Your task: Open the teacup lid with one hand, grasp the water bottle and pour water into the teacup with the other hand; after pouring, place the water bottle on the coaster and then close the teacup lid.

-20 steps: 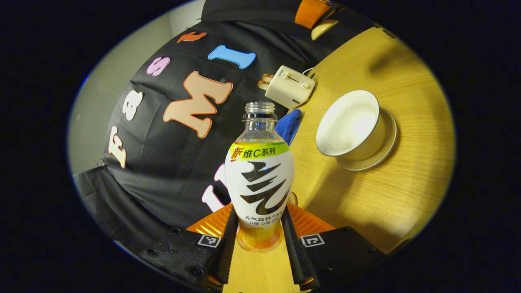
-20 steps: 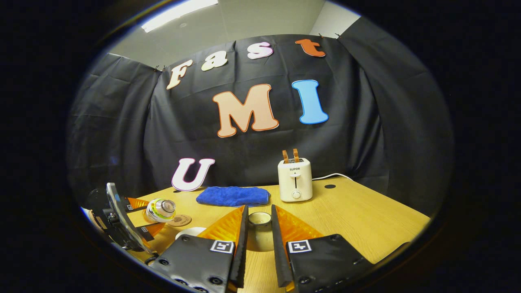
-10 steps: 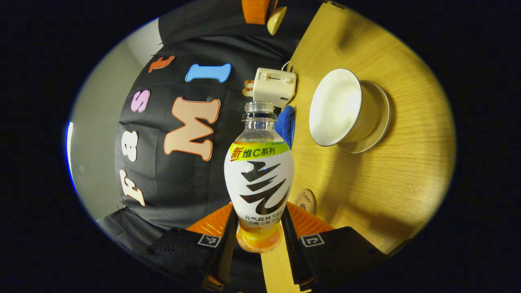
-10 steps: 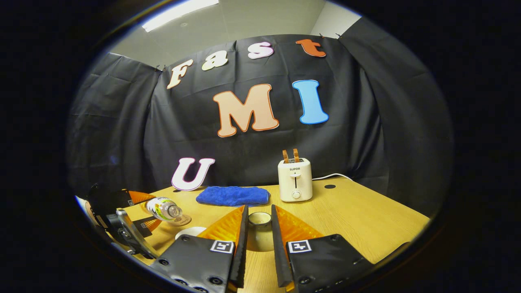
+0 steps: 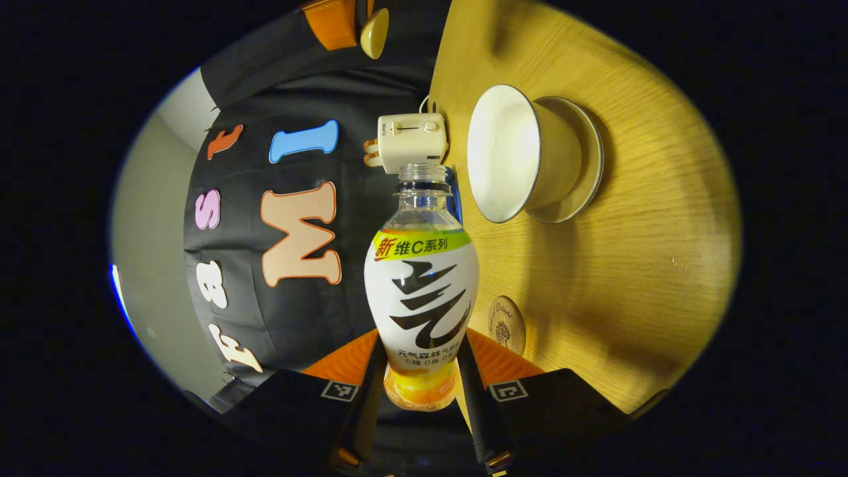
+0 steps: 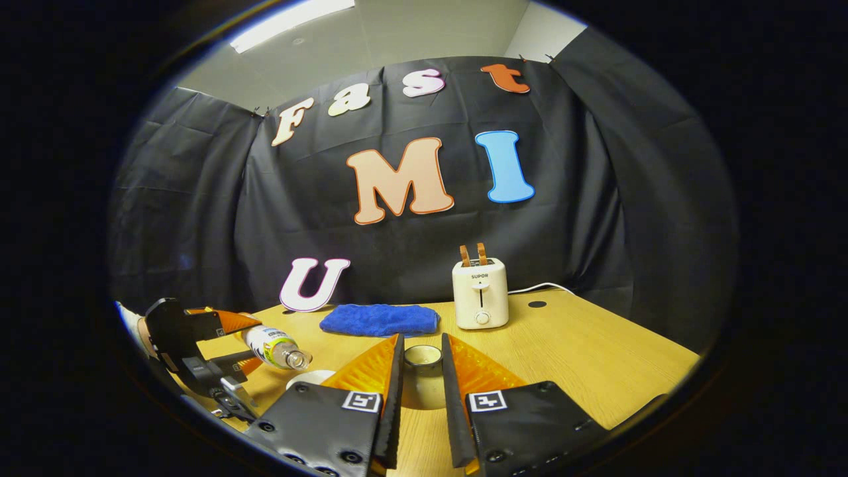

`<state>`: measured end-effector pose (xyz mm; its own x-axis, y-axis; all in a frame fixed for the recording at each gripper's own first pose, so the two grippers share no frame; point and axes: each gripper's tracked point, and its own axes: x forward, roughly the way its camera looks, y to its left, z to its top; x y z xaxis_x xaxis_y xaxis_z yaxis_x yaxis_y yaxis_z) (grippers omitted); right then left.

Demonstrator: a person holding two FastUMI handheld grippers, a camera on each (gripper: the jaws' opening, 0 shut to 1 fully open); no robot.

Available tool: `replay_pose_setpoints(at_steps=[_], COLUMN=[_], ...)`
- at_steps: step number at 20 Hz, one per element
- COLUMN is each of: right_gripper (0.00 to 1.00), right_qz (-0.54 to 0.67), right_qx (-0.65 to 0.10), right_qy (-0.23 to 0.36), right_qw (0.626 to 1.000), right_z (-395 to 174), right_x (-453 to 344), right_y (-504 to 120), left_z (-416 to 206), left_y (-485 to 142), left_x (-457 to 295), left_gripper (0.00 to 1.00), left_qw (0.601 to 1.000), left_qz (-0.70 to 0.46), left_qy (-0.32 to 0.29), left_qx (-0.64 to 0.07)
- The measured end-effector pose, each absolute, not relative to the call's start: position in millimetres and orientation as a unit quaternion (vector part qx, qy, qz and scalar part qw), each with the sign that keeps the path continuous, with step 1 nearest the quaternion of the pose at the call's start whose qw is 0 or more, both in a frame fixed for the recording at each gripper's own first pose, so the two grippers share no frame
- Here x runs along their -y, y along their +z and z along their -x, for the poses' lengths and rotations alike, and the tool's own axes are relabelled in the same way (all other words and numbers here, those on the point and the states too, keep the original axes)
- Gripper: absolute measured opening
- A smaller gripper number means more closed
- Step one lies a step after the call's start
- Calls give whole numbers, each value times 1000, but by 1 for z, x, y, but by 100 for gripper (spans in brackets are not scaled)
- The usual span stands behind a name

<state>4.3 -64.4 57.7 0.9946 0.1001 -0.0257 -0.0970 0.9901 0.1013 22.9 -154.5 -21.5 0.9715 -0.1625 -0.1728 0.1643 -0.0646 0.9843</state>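
Lid (image 6: pixel 423 356) off, held in right tool (image 6: pixel 422 371); left tool (image 5: pixel 417 391) grips bottle (image 5: pixel 421 285), tipped toward open teacup (image 5: pixel 513 154). Coaster (image 5: pixel 507 324) placement, relidding remain.

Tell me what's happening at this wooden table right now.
The left gripper clamps a clear plastic water bottle with no cap, tipped toward the open white ceramic teacup on its saucer. The right gripper holds the cup's pale lid by its knob, off the cup. The round wooden coaster sits bare.
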Motion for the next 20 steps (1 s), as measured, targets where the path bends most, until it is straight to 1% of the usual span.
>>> replay_pose_setpoints(at_steps=[2,13,16,20], right_gripper=[33,34,34,33], right_qz=[-50,-58,-60,-61], right_qx=[-16,-20,-20,-23], right_qy=[51,54,56,59], right_qw=[997,997,996,996], right_z=[-5,-5,-6,-6], right_x=[64,64,64,62], right_y=[57,54,54,51], left_z=[-23,-25,-26,-26], left_y=[-23,-17,-12,-7], left_x=[153,153,154,153], left_gripper=[56,57,58,57], left_qw=[673,603,590,572], left_qz=[-729,-787,-797,-810], left_qy=[-121,-129,-129,-128], left_qx=[-8,-23,-22,-22])
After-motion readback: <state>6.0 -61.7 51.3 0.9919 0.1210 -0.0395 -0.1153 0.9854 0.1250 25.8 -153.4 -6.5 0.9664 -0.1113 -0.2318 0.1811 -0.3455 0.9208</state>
